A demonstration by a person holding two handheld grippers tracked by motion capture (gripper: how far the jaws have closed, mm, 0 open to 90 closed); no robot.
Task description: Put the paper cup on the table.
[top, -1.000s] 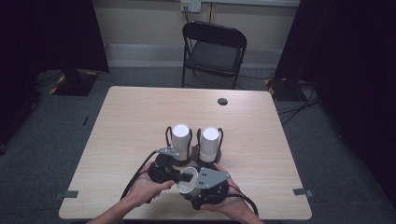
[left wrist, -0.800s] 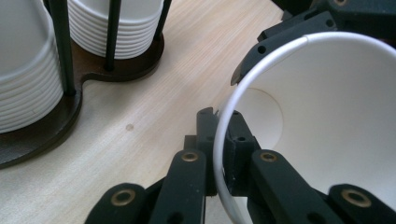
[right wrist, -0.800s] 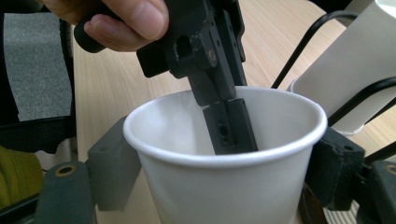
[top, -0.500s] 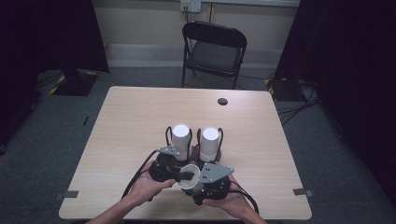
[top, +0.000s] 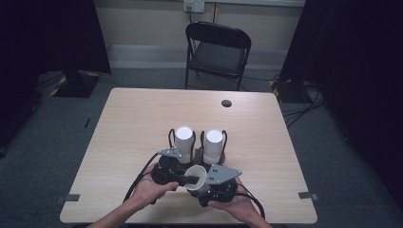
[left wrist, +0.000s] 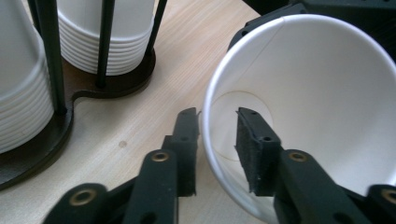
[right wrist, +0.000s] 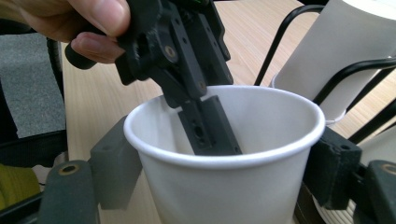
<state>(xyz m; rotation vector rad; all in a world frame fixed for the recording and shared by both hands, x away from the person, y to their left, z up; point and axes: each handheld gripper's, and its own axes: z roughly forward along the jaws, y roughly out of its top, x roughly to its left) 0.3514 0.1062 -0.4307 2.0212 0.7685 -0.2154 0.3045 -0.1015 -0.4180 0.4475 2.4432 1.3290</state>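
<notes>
Notably, the plain white paper cup [right wrist: 233,163] bears no readable writing.

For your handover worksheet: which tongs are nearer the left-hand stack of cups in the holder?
Left. The left tongs sit just in front of that left stack; the right tongs, gripping the loose cup, are further right.

No text, label, brand, number or sign can be read anywhere here. The white paper cup [right wrist: 229,154] is plain inside and out (only its side seam shows), the stacked cups [left wrist: 105,35] in the rack carry no print, and the black tongs [left wrist: 219,144] bear only bare screw heads. The desk [top: 138,123] is unmarked wood grain, and the chair [top: 218,54] behind it has no lettering.
</notes>
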